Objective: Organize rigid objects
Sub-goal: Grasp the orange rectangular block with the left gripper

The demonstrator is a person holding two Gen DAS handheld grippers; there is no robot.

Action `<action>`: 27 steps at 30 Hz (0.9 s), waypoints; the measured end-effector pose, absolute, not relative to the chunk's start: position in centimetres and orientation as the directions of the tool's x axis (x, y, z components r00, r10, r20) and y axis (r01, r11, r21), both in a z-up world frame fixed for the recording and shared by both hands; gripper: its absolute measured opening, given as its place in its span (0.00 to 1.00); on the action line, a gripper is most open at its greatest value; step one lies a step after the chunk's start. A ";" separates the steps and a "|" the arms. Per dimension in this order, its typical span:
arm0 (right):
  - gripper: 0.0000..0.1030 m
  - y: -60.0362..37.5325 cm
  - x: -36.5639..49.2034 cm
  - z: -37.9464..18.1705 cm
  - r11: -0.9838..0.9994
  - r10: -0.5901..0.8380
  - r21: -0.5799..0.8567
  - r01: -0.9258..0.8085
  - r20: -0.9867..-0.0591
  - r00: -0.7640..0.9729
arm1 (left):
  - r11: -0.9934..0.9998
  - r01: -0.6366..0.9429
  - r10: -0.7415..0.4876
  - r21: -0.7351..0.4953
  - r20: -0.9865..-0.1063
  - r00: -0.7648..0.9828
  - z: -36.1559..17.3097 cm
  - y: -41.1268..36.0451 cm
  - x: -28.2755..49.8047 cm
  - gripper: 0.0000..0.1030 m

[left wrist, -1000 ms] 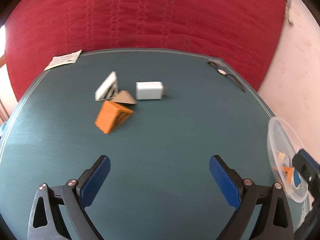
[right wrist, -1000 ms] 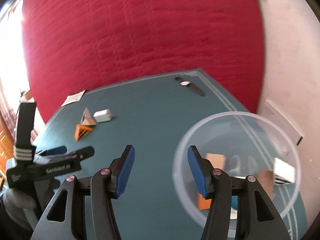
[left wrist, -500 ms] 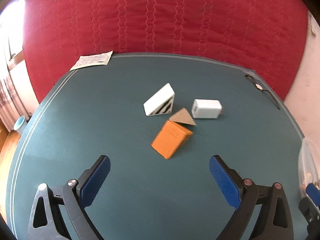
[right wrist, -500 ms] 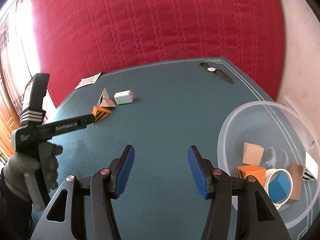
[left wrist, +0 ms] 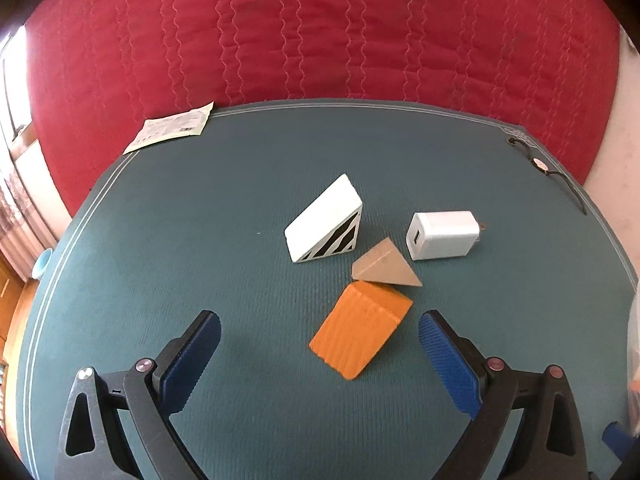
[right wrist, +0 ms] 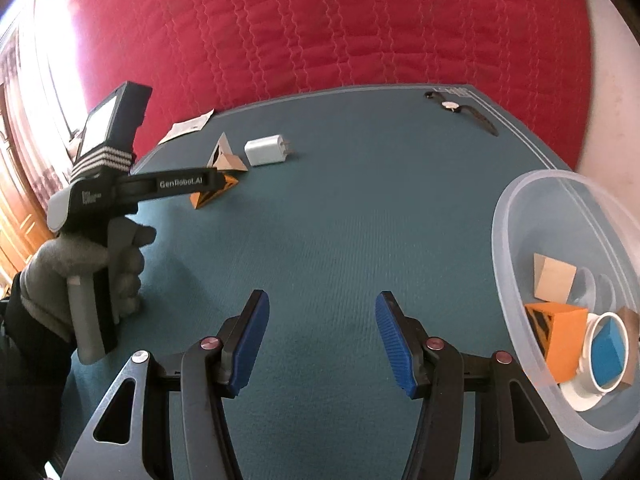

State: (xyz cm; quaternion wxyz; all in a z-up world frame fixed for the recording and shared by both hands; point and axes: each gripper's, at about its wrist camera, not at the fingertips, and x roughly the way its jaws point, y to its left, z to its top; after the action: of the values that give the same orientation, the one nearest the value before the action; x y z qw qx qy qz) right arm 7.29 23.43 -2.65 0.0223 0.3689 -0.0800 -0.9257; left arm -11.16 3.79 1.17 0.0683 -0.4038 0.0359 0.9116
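Observation:
On the teal table an orange wedge block (left wrist: 360,334) lies between the wide-open fingers of my left gripper (left wrist: 319,354), untouched by the blue pads. Just behind it sit a small tan triangular block (left wrist: 386,270), a white wedge with black stripes (left wrist: 326,222) and a white USB charger (left wrist: 444,235). My right gripper (right wrist: 322,338) hovers open over bare table, nothing between its fingers. To its right stands a clear plastic bowl (right wrist: 516,216) holding an orange block (right wrist: 562,340), a tan block (right wrist: 554,282) and a blue piece in a white ring (right wrist: 608,350).
A wristwatch (right wrist: 460,110) lies at the table's far right corner and a paper leaflet (left wrist: 172,130) at the far left edge. A red quilted cover (left wrist: 320,28) rises behind the table. A gloved hand (right wrist: 84,276) holds the left gripper's handle.
The left gripper has come closer to the cluster, so the orange wedge now lies between its fingers. The right gripper has swung left and sunk; the bowl has shifted to the view's right edge.

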 end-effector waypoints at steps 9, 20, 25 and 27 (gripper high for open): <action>0.55 23.2 6.9 -3.0 -0.987 -0.091 0.157 -0.027 -0.697 -0.712 | -0.982 -0.189 0.114 0.014 -0.754 -0.647 0.6 4.5 -11.4 0.64; 0.55 22.5 6.4 -2.8 -0.989 -0.094 0.146 -0.015 -0.705 -0.703 | -0.984 -0.176 0.133 -0.020 -0.740 -0.659 0.8 3.8 -10.6 0.36; 0.55 22.0 5.4 -2.4 -0.993 -0.082 0.121 -0.004 -0.699 -0.711 | -0.992 -0.125 0.091 -0.009 -0.736 -0.670 0.9 2.6 -9.8 0.35; 0.55 21.7 4.6 -2.3 -0.993 -0.087 0.114 0.010 -0.698 -0.711 | -0.994 -0.108 0.073 0.000 -0.733 -0.676 1.0 2.1 -9.5 0.34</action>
State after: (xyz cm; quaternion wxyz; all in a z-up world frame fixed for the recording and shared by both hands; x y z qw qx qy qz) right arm 4.64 21.67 -2.33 0.0261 0.3794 -0.0508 -0.9235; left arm -9.47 2.09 0.95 0.0494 -0.3994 0.0216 0.9152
